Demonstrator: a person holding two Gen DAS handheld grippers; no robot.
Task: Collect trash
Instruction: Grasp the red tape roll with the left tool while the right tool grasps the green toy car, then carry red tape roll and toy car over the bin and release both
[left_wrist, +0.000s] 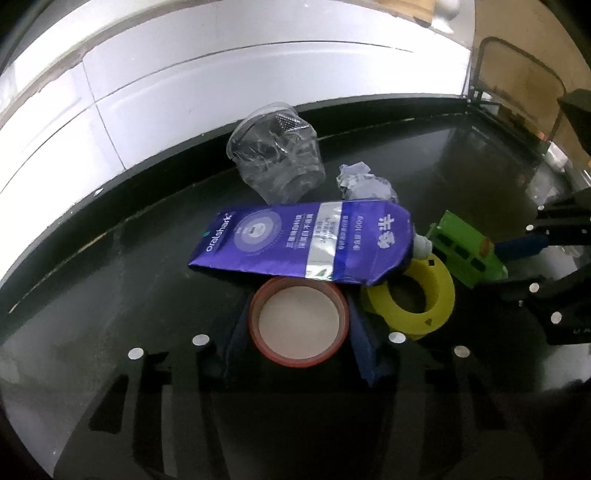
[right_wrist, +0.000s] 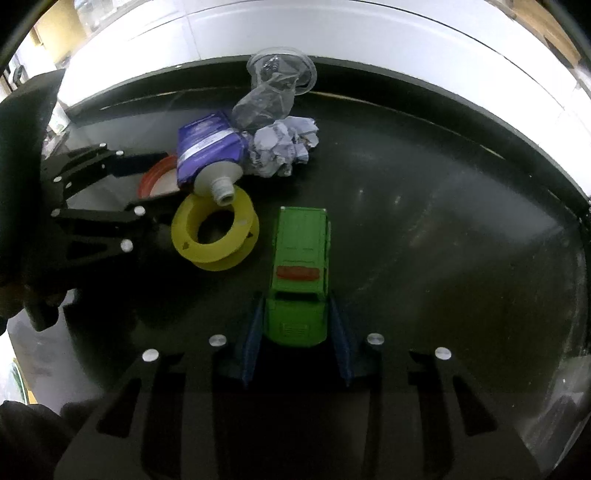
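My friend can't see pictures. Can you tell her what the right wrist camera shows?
The right gripper has its jaws around a green toy car on a black table. Behind it lie a yellow ring, a purple tube, crumpled paper and a crushed clear cup.

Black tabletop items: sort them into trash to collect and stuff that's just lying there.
Trash:
- crushed clear plastic cup
- crumpled paper ball
- purple toothpaste tube, which looks squeezed flat

Probably not trash:
- red-rimmed tape roll, between the left gripper fingers
- yellow spool
- green toy truck, between the right gripper fingers
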